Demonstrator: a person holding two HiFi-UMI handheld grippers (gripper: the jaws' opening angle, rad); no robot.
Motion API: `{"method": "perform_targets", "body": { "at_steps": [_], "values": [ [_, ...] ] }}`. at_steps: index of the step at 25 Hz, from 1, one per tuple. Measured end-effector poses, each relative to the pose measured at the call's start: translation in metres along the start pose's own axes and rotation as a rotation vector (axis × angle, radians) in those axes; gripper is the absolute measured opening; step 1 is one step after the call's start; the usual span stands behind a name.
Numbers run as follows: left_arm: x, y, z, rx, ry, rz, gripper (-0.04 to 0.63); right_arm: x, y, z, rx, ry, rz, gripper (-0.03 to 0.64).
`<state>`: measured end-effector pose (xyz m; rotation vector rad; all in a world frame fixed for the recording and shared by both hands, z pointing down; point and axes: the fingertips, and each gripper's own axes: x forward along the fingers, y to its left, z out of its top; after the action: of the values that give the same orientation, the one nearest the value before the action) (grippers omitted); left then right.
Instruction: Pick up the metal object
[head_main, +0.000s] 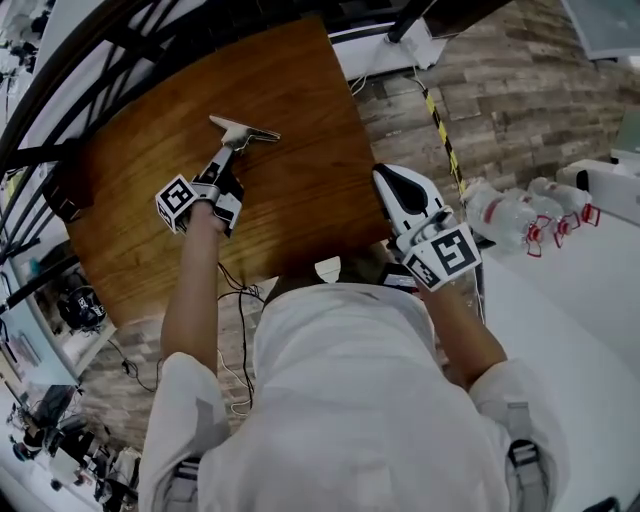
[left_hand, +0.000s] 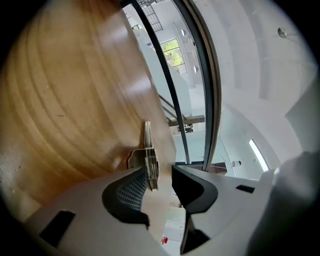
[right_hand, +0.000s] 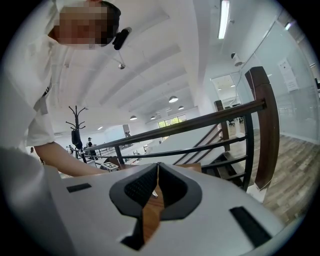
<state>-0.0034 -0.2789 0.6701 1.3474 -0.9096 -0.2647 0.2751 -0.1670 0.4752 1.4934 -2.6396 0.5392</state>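
Observation:
A small T-shaped metal object (head_main: 243, 130) with a spring lies on the round wooden table (head_main: 300, 90), towards its far side. My left gripper (head_main: 227, 155) reaches over the table up to it, jaws open. In the left gripper view the metal object (left_hand: 148, 159) lies between the jaws, close against the left pad (left_hand: 131, 190), with a clear gap to the right pad (left_hand: 192, 187); my left gripper (left_hand: 160, 172) is not clamped on it. My right gripper (head_main: 385, 178) hovers at the table's right edge, shut and empty. In its own view my right gripper (right_hand: 158, 169) has its pads touching.
Several plastic water bottles (head_main: 515, 215) lie on a white surface at the right. A dark curved railing (head_main: 60, 90) runs past the table's left and far side. A white box (head_main: 385, 45) and yellow-black tape (head_main: 440, 130) lie on the floor beyond. Cables (head_main: 240, 340) trail below.

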Motion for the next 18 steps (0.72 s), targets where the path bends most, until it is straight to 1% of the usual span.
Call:
{"method": "perform_targets", "body": {
  "at_steps": [6,8,16,18],
  "values": [
    [0.011,0.010,0.000,0.009,-0.006,0.048,0.149,-0.008,-0.006,-0.002,0.013,-0.004,-0.015,0.026],
    [0.015,0.011,0.000,0.011,-0.007,0.051,0.134,-0.009,-0.007,-0.004,0.014,-0.003,-0.017,0.026],
    [0.019,0.001,-0.001,0.032,-0.010,0.023,0.032,-0.009,-0.005,-0.001,0.018,-0.009,-0.011,0.026],
    [0.019,-0.001,-0.001,0.033,-0.014,0.007,0.028,-0.008,-0.003,-0.001,0.016,-0.009,-0.005,0.026]
  ]
}}
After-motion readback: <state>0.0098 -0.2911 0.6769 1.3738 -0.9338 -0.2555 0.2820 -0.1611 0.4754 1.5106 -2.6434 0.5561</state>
